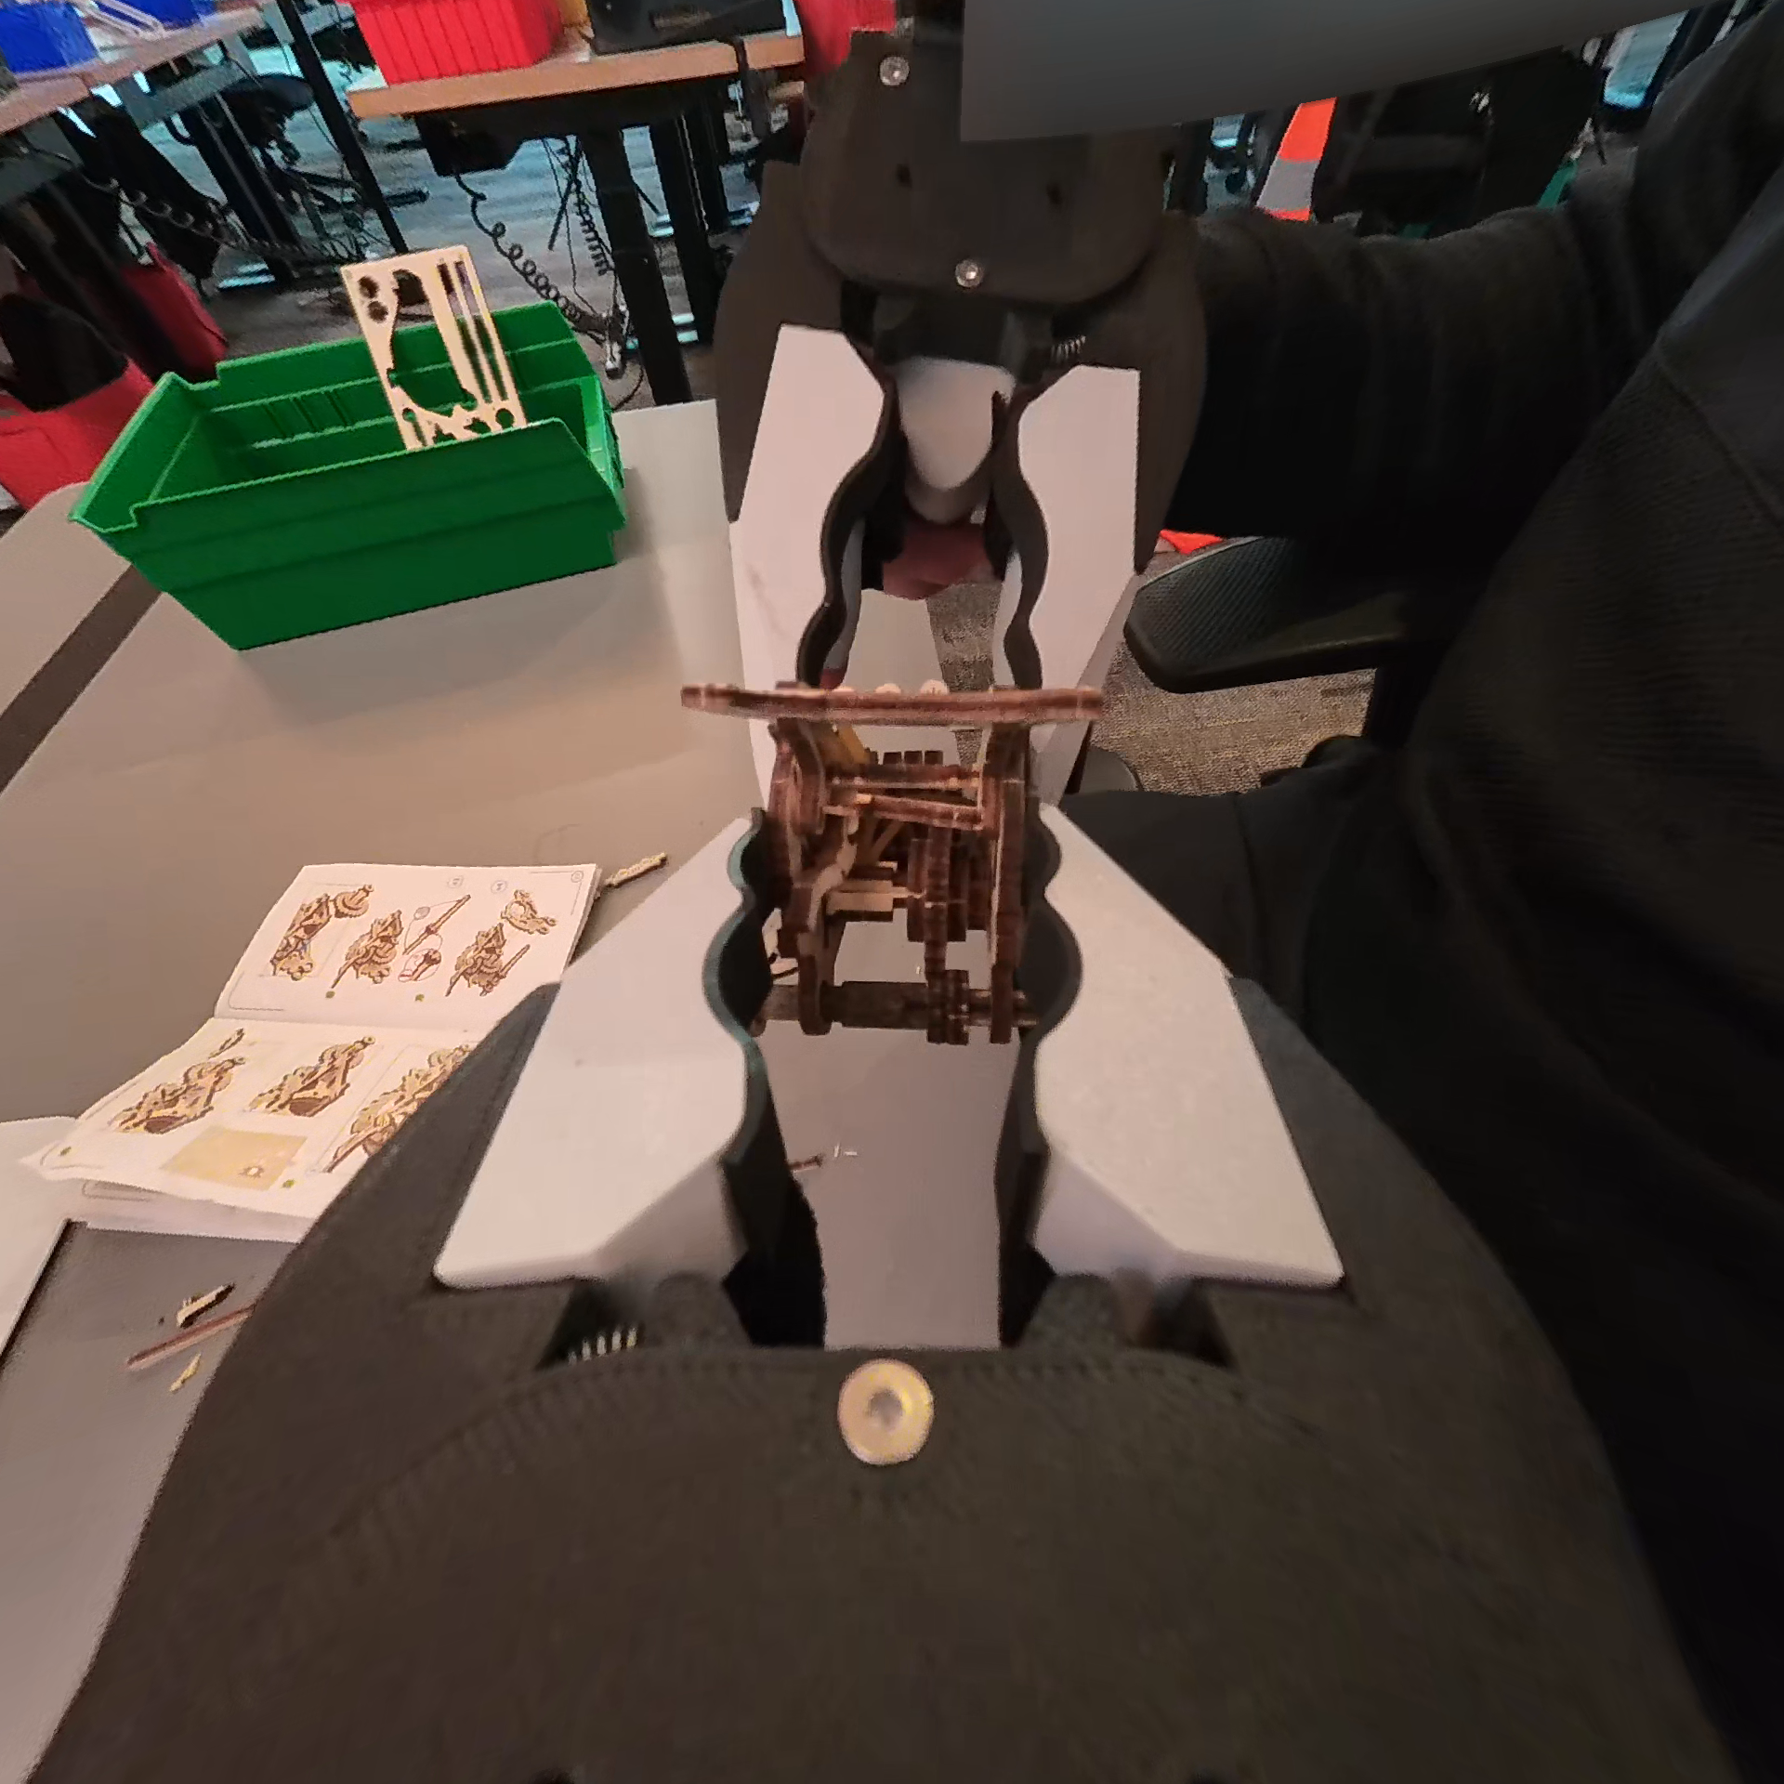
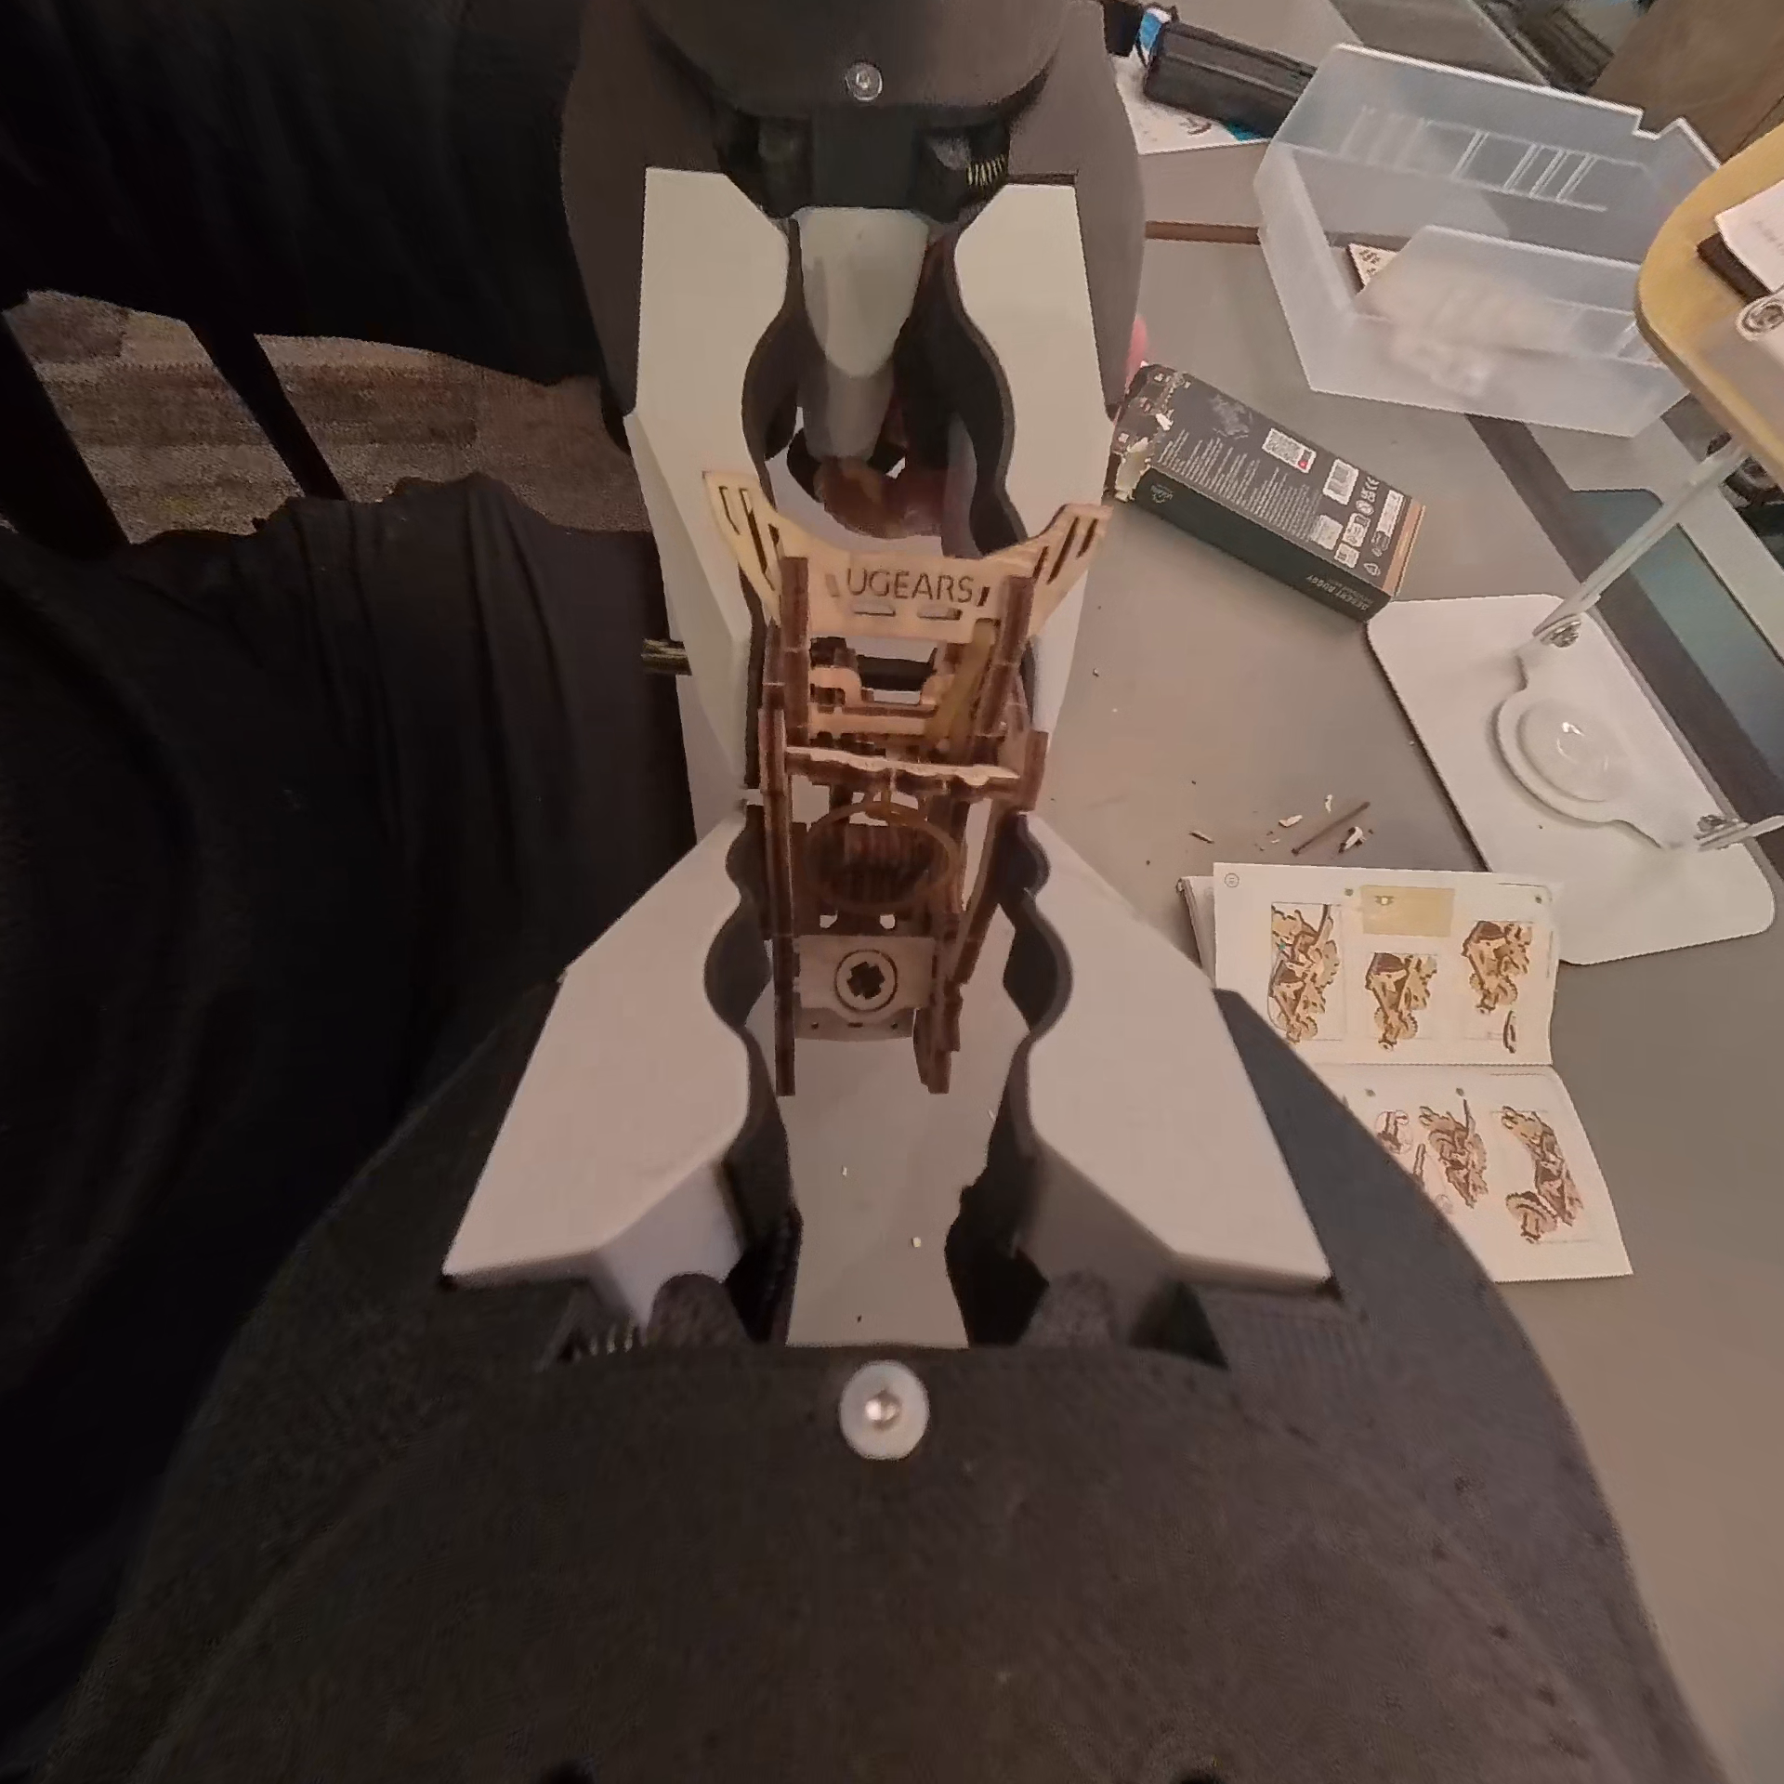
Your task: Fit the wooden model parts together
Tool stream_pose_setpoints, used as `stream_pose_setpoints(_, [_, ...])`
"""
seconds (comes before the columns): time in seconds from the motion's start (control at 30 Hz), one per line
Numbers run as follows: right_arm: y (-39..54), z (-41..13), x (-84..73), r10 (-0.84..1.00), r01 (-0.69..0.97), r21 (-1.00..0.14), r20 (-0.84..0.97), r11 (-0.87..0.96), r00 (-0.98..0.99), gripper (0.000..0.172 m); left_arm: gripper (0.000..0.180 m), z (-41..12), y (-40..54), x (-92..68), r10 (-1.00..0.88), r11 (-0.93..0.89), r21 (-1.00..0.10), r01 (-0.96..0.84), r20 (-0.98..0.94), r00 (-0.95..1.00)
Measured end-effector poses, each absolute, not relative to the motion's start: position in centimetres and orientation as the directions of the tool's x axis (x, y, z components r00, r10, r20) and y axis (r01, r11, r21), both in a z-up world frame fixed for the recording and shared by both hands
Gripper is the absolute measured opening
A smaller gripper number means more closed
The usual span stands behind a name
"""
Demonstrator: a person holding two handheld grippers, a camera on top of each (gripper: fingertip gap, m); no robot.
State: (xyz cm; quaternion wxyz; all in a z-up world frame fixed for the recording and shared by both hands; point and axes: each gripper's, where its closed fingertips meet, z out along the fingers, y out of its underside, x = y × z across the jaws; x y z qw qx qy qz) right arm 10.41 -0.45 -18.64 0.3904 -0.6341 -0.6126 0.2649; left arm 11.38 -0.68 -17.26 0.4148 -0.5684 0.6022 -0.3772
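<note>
A brown and pale wooden model (image 1: 898,927) of gears and frames hangs between my two grippers above the grey table (image 1: 434,734). My left gripper (image 1: 893,869) is shut on its lower body, one pad on each side panel. A flat plate (image 1: 888,700) caps the model's far end. My right gripper (image 1: 922,666) reaches in from the far side, just behind that plate. In the right wrist view the model (image 2: 869,772) stands between my right gripper's (image 2: 878,840) pads, which press on its side panels. The left gripper (image 2: 883,676) faces it from behind the plate (image 2: 907,579).
A green bin (image 1: 367,521) holds a punched wooden sheet (image 1: 434,348). An open instruction booklet (image 2: 1390,1043) lies on the table, with wood scraps (image 2: 1323,830) near it. A black box (image 2: 1265,492), a clear bin (image 2: 1467,251) and a white stand base (image 2: 1583,792) sit beyond. A person's dark sleeve (image 1: 1448,869) is close. Left and right tips are no more than a few centimetres apart.
</note>
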Motion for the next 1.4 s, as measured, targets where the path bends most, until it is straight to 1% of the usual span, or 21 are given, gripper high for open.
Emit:
stream_pose_setpoints(0.17, [-0.3,-19.1,10.5,0.983,0.58,-0.812,0.146,0.057,0.108,0.046,0.049,-17.7,-0.5,11.4,-0.996,0.086,-0.922,-0.378,-0.092,-0.002])
stream_pose_setpoints(0.23, [-0.5,-19.1,10.4,0.986,0.576,-0.816,0.137,0.059,0.093,0.046,0.058,-17.6,-0.5,11.7,-0.994,0.101,-0.923,-0.372,-0.111,0.006])
stream_pose_setpoints(0.27, [-0.6,-19.2,10.3,0.987,0.578,-0.814,0.134,0.06,0.087,0.046,0.057,-17.8,-0.7,11.8,-0.993,0.11,-0.916,-0.387,-0.119,-0.001])
stream_pose_setpoints(0.3, [-0.7,-19.4,10.3,0.987,0.588,-0.806,0.138,0.065,0.081,0.046,0.051,-18.1,-1.0,11.9,-0.991,0.126,-0.906,-0.404,-0.129,-0.021])
stream_pose_setpoints(0.37, [-0.6,-19.5,10.4,0.985,0.592,-0.802,0.152,0.075,0.082,0.046,0.05,-18.1,-1.0,11.9,-0.989,0.14,-0.901,-0.41,-0.145,-0.02])
stream_pose_setpoints(0.53, [-0.6,-19.3,10.4,0.987,0.588,-0.806,0.142,0.067,0.081,0.046,0.049,-18.0,-0.9,11.9,-0.994,0.105,-0.916,-0.388,-0.109,-0.013])
stream_pose_setpoints(0.67, [0.3,-18.2,10.3,0.977,0.548,-0.834,0.162,0.06,0.139,0.048,0.049,-17.2,0.1,11.4,-0.998,0.047,-0.944,-0.327,-0.056,0.018])
stream_pose_setpoints(0.73, [0.8,-17.7,10.8,0.973,0.524,-0.851,0.152,0.041,0.171,0.065,0.05,-16.8,0.6,10.7,-1.0,-0.006,-0.962,-0.273,0.001,0.019])
stream_pose_setpoints(0.9, [2.0,-16.5,12.0,0.963,0.428,-0.904,0.116,0.001,0.242,0.067,0.05,-15.0,2.2,9.4,-0.989,-0.145,-0.985,-0.098,0.141,0.046])
stream_pose_setpoints(1.0, [2.6,-15.5,12.1,0.932,0.405,-0.909,0.224,0.095,0.284,0.071,0.05,-14.4,2.6,8.9,-0.981,-0.195,-0.98,-0.041,0.194,0.033])
stream_pose_setpoints(1.1, [3.0,-16.1,12.1,0.89,0.488,-0.857,0.344,0.167,0.299,0.07,0.05,-13.6,3.3,8.2,-0.968,-0.245,-0.969,0.023,0.246,0.04])
stream_pose_setpoints(1.17, [3.1,-16.0,11.9,0.86,0.507,-0.834,0.409,0.217,0.305,0.06,0.05,-13.2,4.0,7.7,-0.956,-0.286,-0.956,0.066,0.289,0.048])
stream_pose_setpoints(1.23, [3.2,-15.8,11.6,0.821,0.523,-0.808,0.477,0.27,0.313,0.052,0.05,-13.4,4.8,7.4,-0.941,-0.32,-0.945,0.068,0.326,0.092])
stream_pose_setpoints(1.3, [3.6,-15.9,11.6,0.759,0.589,-0.745,0.569,0.314,0.315,0.049,0.05,-13.9,5.6,7.4,-0.919,-0.359,-0.932,0.054,0.363,0.153])
stream_pose_setpoints(1.4, [4.2,-15.4,11.5,0.637,0.676,-0.631,0.709,0.381,0.304,0.048,0.05,-13.7,6.0,7.8,-0.876,-0.447,-0.891,0.082,0.455,0.161])
